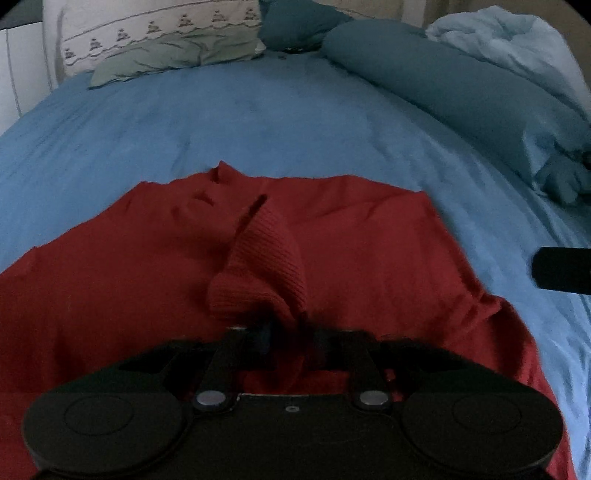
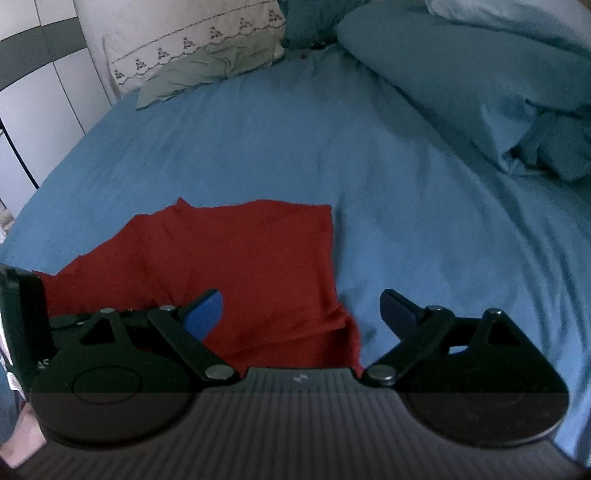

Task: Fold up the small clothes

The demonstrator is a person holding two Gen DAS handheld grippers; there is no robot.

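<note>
A dark red knit garment (image 1: 369,258) lies spread flat on the blue bed sheet (image 1: 258,122). Its ribbed cuff (image 1: 266,258) stands up in a peak between the fingers of my left gripper (image 1: 288,332). The jaws stand partly apart and the cloth hides the fingertips, so no squeeze on the cuff shows. In the right wrist view the same garment (image 2: 240,258) lies left of centre. My right gripper (image 2: 303,314) is wide open over its right edge, one blue-padded finger (image 2: 207,314) above the cloth and the other above bare sheet. Nothing is gripped in it.
A white embroidered pillow (image 1: 147,33) and a green pillowcase (image 1: 166,59) lie at the head of the bed. A long teal bolster (image 1: 443,85) and a pale blue duvet (image 1: 509,44) fill the right side. White cupboard doors (image 2: 37,110) stand to the left.
</note>
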